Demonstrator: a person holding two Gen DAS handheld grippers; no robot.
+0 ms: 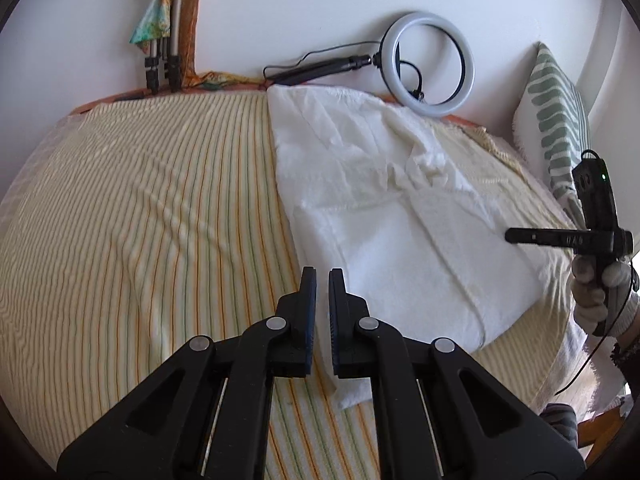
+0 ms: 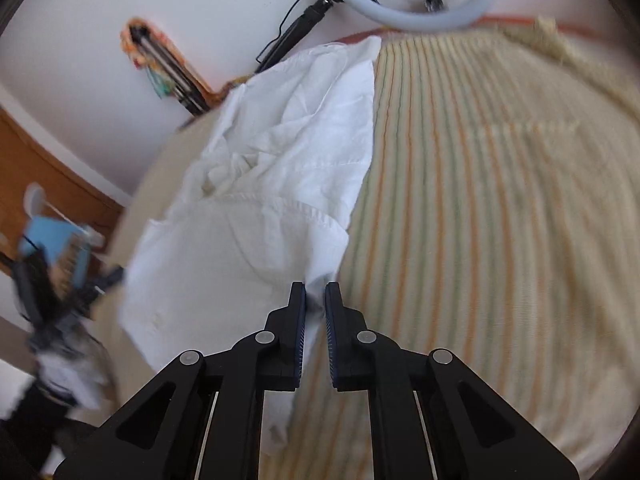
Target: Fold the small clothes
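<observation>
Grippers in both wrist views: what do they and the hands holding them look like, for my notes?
Both the left gripper and right gripper are matte black, with angular linkage arms, silver round pivot pins and dark blue ribbed pads on the fingers. Seen from the left wrist view, the right one's body carries a green light and a thin black cable, held by a hand in a whitish glove.

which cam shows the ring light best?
Left wrist: the whole ring light is visible, sharp, leaning against the wall behind the white garment, with its stand and cable. Right wrist crops it at the top edge, showing only the lower arc.
</observation>
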